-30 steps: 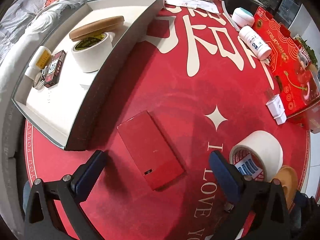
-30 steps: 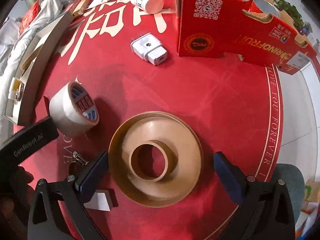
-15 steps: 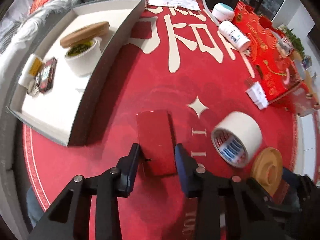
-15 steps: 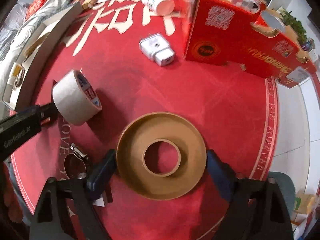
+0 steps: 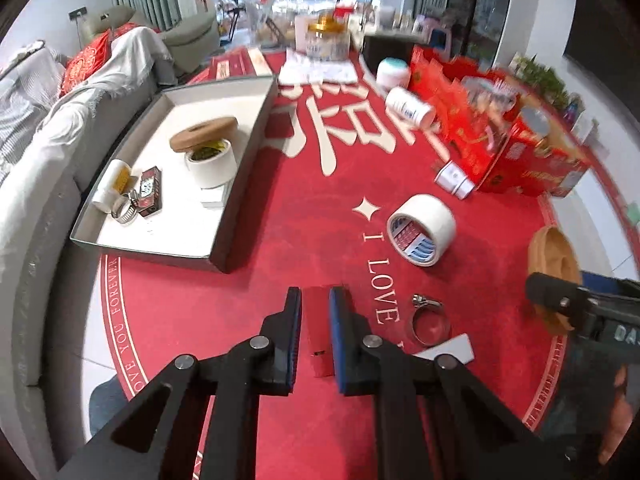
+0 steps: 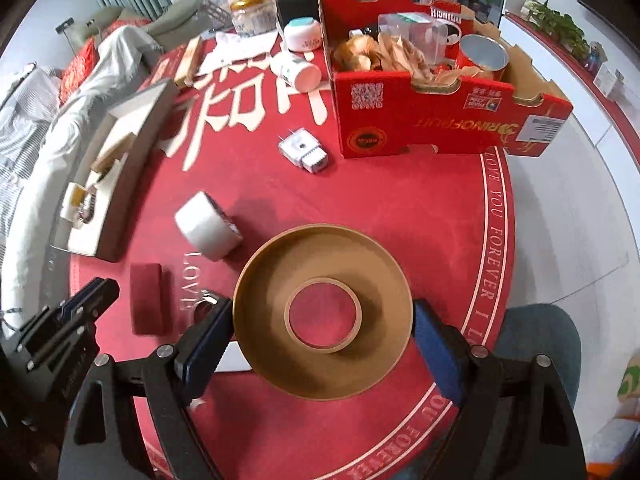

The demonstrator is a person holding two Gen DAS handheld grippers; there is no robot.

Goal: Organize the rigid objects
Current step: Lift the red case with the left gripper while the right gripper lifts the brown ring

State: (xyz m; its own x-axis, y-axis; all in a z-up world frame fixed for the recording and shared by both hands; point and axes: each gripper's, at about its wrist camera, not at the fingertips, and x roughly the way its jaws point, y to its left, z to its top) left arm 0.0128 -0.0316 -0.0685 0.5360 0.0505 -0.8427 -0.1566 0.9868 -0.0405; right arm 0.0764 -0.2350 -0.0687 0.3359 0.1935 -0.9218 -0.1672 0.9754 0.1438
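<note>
The left gripper (image 5: 315, 320) was clenched on the narrow sides of the small red box (image 5: 318, 330), low at 6 o'clock in the left wrist view. In the right wrist view that box (image 6: 147, 298) appeared at 9 o'clock, apparently ahead of the left gripper (image 6: 86, 298) tips rather than between them; motion blur made it hard to settle.

The right gripper (image 6: 322, 338) was grasping the brown tape disc (image 6: 323, 312) by its rim, pads touching both edges at 6 o'clock. The grey tray (image 5: 240, 184) lay at 10 o'clock in the left wrist view.

The likely risks: the smooth box could slide from the pads, held only by a thin edge; the wide disc, pinched at two rim points, could pivot and drop. Either might strike the white tape roll (image 5: 422, 230) or the hose clamp (image 5: 430, 318) nearby.

The disc's underside was hidden, and whether either thing had cleared the desk (image 5: 304, 220) could not be told. The red carton (image 6: 420, 120) was blurred in the left wrist view.
</note>
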